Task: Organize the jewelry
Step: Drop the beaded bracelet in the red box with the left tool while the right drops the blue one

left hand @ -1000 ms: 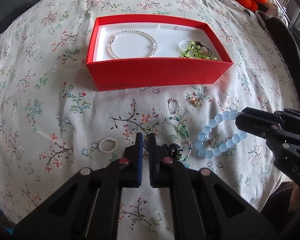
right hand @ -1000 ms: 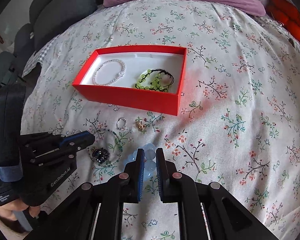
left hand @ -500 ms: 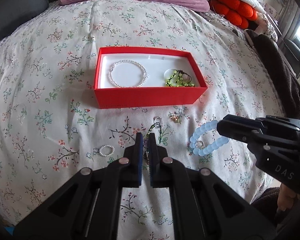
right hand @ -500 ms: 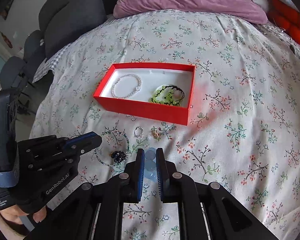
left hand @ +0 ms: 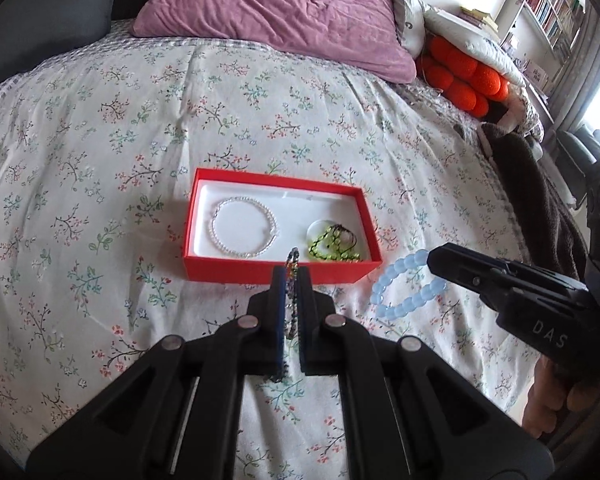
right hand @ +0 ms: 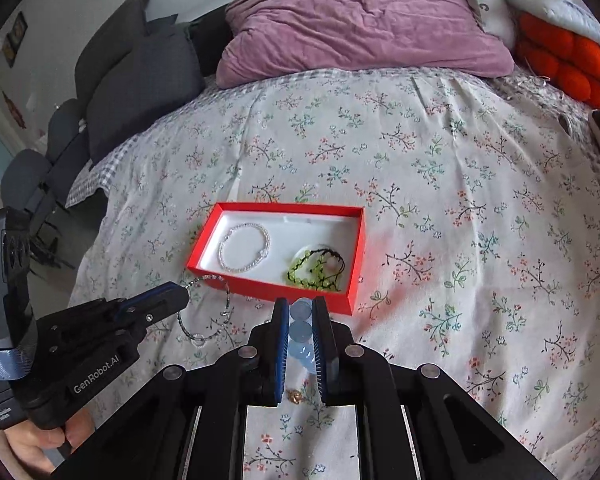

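A red box (left hand: 204, 270) (right hand: 342, 300) with a white lining sits on the floral bedspread; it holds a pearl bracelet (left hand: 242, 232) (right hand: 244, 248) and a green and black bracelet (left hand: 334, 246) (right hand: 316, 270). My left gripper (left hand: 290, 276) (right hand: 182, 294) is shut on a thin beaded necklace (left hand: 291, 300) (right hand: 206, 308), which hangs above the bed just in front of the box. My right gripper (right hand: 300, 308) (left hand: 432, 258) is shut on a light blue bead bracelet (left hand: 404, 290) (right hand: 300, 328), held up near the box's front right corner.
A small gold charm (right hand: 294, 395) lies on the bedspread under my right gripper. A purple pillow (left hand: 268, 12) lies at the head of the bed. An orange knobbly cushion (left hand: 464, 78) and a brown blanket (left hand: 540, 200) lie along the right side.
Both grippers have lifted off the bedspread with their jewelry and risen higher. The necklace and the blue bracelet now hang in the air near the box front.
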`<state>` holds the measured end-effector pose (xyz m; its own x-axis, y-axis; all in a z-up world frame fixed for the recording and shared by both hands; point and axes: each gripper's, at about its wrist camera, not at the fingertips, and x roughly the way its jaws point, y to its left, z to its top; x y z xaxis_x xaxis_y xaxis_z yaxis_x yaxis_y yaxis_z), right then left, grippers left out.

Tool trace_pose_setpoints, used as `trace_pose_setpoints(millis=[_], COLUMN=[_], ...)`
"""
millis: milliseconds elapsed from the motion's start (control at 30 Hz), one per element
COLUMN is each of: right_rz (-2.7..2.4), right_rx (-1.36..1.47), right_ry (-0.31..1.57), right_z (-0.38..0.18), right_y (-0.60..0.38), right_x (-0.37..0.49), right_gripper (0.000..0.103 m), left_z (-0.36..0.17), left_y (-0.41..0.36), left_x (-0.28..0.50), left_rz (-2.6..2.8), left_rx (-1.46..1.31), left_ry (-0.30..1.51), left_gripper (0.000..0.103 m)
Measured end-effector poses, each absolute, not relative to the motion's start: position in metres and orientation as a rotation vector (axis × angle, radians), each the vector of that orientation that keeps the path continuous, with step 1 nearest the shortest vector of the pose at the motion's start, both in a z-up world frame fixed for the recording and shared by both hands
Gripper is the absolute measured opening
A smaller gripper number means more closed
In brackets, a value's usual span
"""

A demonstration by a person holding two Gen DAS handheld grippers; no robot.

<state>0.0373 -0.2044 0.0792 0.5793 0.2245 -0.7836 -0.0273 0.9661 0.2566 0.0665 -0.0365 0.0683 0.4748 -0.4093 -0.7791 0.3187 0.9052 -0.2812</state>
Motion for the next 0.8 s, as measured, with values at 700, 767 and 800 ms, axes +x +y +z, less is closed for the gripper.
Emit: trace_pose_setpoints(millis=[700, 767, 800], right_rz=[0.078, 0.108, 0.131], right_rx=[0.237, 0.242, 0.251], right_ry=[0.85, 0.844, 0.842], right_z=[0.084, 0.082, 0.08], right_y=[-0.196, -0.186, -0.181], right_x=[0.08, 0.085, 0.088], right_gripper=[0.011, 0.011, 0.011], left_z=[0.006, 0.005, 0.005], left_y=[-0.011, -0.01, -0.01], left_x=[0.132, 0.132, 0.132], left_rz=[-0.255, -0.255, -0.256], left_rx=[-0.142, -0.139, -0.136], left_ry=[0.993, 0.995, 0.994], left_gripper=[0.006, 0.006, 0.006])
